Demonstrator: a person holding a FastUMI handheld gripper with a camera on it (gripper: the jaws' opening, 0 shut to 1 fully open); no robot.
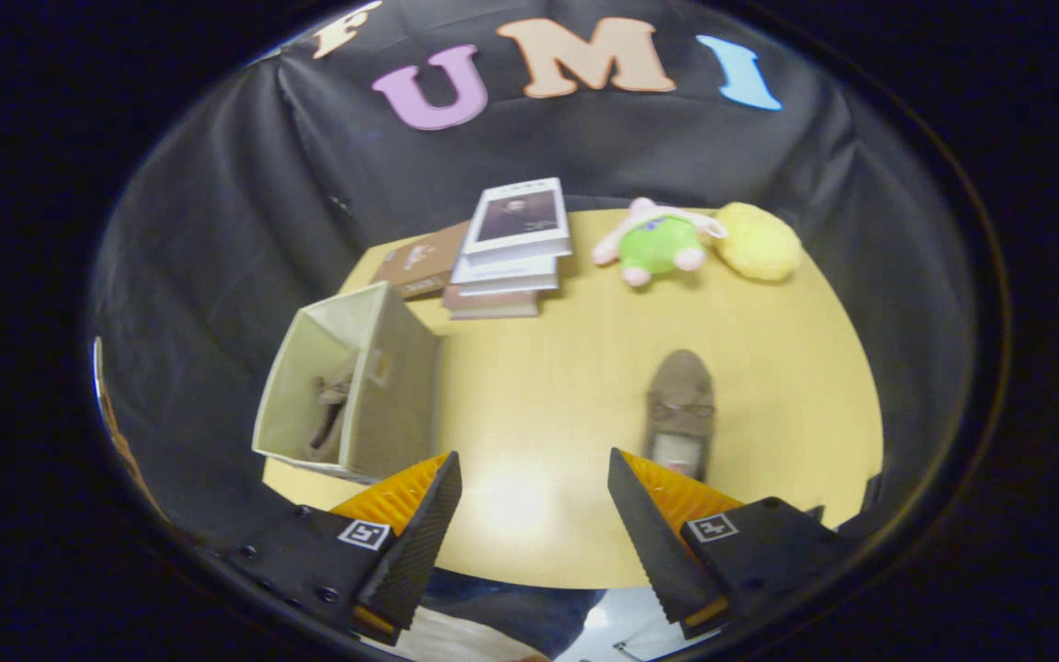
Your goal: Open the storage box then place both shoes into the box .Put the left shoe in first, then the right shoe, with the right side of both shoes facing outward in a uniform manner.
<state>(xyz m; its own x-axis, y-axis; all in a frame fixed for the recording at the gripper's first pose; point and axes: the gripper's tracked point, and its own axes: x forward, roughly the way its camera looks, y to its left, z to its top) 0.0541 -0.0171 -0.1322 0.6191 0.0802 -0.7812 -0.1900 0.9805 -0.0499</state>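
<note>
Tongs [534, 478] are hanging released above the surface [539, 395], fingers [419, 519] spread wide, gripping nothing, only bare wood showing between them. Box [350, 382] is sitting open just ahead of the left finger, at the surface's near left corner, lid off or folded away, can't tell which. One shoe [332, 414] is already lying inside it, toe pointing away; which side is facing outward is too small to tell. The other shoe [679, 409] is resting on the surface just beyond the right finger, heel nearly touching the fingertip, toe pointing away. Books [502, 253] are stacked at the far edge, beyond the box. Green plush [658, 244] and yellow plush [757, 241] are lying side by side, touching, right of the books.
</note>
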